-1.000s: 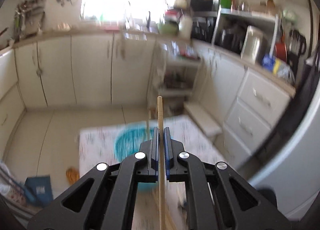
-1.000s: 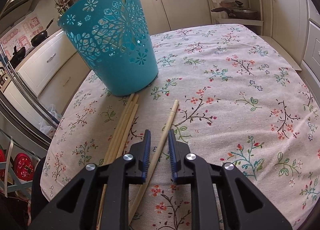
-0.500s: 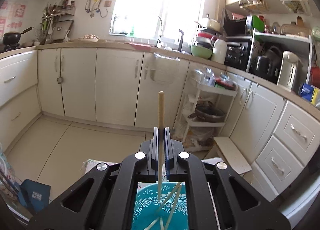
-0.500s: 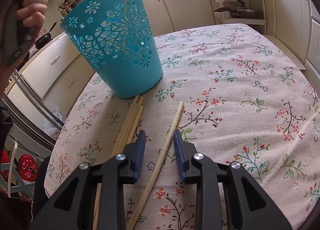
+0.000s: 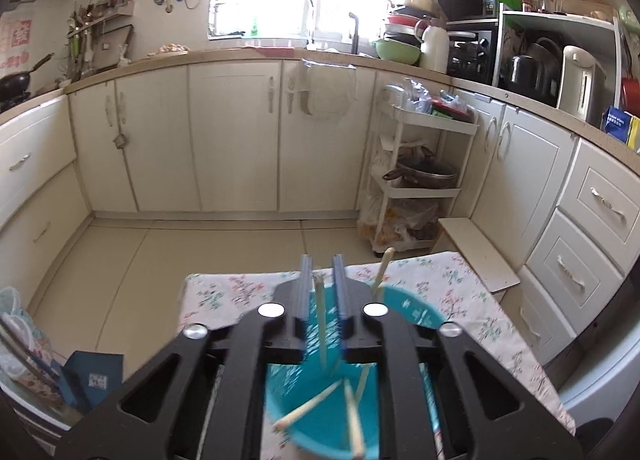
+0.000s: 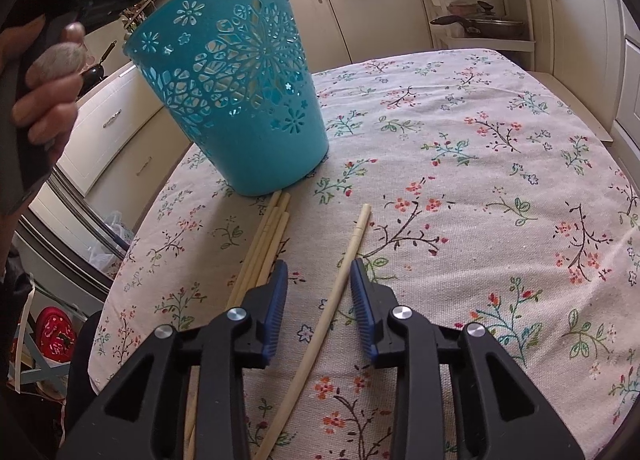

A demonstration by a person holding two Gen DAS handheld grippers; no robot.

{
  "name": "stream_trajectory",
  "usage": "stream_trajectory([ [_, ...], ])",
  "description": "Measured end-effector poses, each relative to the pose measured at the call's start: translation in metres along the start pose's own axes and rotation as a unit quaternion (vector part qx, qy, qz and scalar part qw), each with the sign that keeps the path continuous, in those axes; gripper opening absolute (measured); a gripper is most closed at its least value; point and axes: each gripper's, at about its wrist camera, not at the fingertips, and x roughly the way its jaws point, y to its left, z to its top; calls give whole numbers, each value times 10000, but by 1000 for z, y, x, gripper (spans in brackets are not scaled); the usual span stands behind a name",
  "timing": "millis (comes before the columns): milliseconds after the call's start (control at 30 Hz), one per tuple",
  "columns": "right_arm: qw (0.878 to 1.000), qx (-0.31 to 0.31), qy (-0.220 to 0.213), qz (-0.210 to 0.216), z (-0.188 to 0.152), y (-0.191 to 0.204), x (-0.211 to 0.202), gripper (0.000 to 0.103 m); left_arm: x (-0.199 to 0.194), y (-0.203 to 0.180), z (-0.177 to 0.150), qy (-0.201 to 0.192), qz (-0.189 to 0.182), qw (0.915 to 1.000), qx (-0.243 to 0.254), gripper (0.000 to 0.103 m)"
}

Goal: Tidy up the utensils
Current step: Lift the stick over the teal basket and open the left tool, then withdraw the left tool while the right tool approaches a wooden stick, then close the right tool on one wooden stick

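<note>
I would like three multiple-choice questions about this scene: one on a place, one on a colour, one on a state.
1. Where does the single chopstick lie?
A. between the open jaws of the right claw
B. inside the basket
C. on the floor

2. What colour is the basket?
A. red
B. turquoise
C. white

3. How is the left claw?
A. shut on a chopstick
B. open above the basket
C. shut on the basket rim

Answers: 1 A, it lies on the tablecloth between the blue pads; 2 B, its cut-out wall is turquoise; 3 B, its jaws stand apart over chopsticks already inside.
</note>
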Motion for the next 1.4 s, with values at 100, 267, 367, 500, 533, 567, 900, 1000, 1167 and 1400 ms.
stream_trajectory([
  [100, 10000, -43, 7, -47, 0, 2, 0, 33, -26, 15, -11, -202, 257, 9994, -130, 48],
  [267, 9989, -336, 54, -333, -2, 11, -1, 31, -74, 49, -51, -425, 737, 9954, -443, 64],
  [367, 9939, -799, 80, -754, -4, 20, 0, 21, -81, 68, -82, -204, 909, 9937, -630, 68],
  [500, 9880, -1218, 285, -909, -3, 22, -2, 11, -61, 82, -133, 574, 926, 9913, -734, 69],
  [533, 9882, -1223, 361, -853, -2, 19, -4, 11, -55, 82, -142, 714, 884, 9909, -726, 69],
  [567, 9891, -1179, 458, -759, -1, 13, -6, 11, -49, 81, -148, 833, 861, 9904, -685, 69],
  [900, 9940, -673, 592, -633, 1, -2, -10, 6, -6, 64, -176, 1368, 742, 9865, -502, 71],
  [1000, 9984, -158, 510, -161, 6, -13, -18, 6, -7, 63, -176, 1299, 742, 9874, -521, 75],
  [1167, 9978, 369, 101, 543, 22, -17, -43, 6, -2, 64, -176, 1373, 764, 9863, -504, 77],
  [1400, 9896, 400, -770, 1147, 67, 4, -85, 6, -1, 64, -175, 1411, 785, 9856, -502, 79],
])
